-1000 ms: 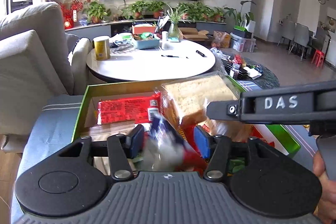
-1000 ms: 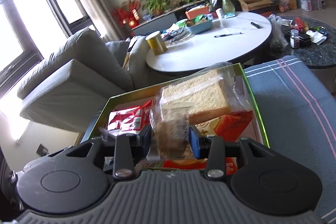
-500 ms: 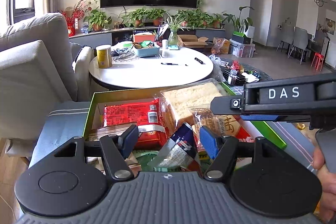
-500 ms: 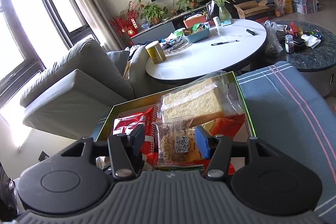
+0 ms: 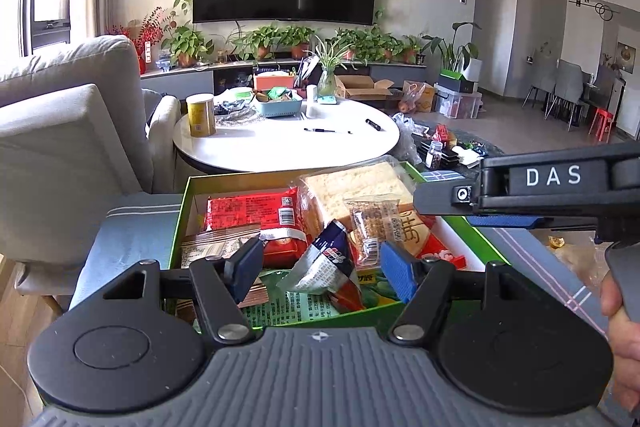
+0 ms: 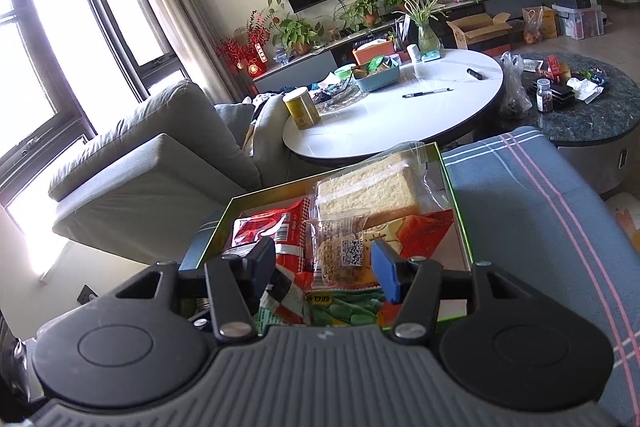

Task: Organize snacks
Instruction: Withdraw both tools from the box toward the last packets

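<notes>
An open green box (image 5: 182, 211) holds several snack packs: a red pack (image 5: 248, 215), a clear bag of pale crackers (image 5: 360, 183) and a green bag at the front. My left gripper (image 5: 322, 273) is open just above the box's near side; a silver, blue and red sachet (image 5: 328, 267) lies loose between its blue pads, untouched. My right gripper (image 6: 324, 269) is open too, and a clear packet with a QR code (image 6: 344, 251) rests in the box (image 6: 448, 179) between its fingers. In the left wrist view the right gripper (image 5: 440, 207) comes in side-on from the right.
The box sits on a blue striped cloth (image 6: 520, 195). Behind it stand a round white table (image 5: 280, 143) with a yellow can (image 5: 200, 115) and a pen, a grey sofa (image 5: 60, 131) at left, and a dark round table (image 6: 592, 111) at right. A person's hand (image 5: 624, 339) holds the right gripper.
Both grippers were shut on their packets a second ago; both have opened, let the packets drop into the box, and drawn back and slightly up.
</notes>
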Motion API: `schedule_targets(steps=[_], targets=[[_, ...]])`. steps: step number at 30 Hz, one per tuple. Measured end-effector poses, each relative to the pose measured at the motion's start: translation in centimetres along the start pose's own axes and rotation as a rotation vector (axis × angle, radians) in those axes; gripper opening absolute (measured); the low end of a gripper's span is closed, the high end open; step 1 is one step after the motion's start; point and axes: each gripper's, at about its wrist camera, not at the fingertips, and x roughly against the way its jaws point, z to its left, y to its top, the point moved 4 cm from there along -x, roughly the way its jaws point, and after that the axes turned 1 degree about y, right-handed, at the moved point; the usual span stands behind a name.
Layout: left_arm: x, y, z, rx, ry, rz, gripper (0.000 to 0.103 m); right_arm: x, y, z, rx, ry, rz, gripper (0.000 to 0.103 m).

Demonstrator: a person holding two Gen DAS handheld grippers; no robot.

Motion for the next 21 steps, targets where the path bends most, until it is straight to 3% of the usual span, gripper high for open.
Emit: schedule_targets(steps=[12,21], targets=[[4.1,-0.5,-1.2,-0.015,-0.010,-0.028,0.063,3.2,-1.0,0.6,0.014,0.013,-0.032,0.086],[7.4,-3.6,-2.8,-0.007,-0.026,0.028,0.063,5.6,-2.6,-0.5,-0.008,0.008,-0.035,0.086]])
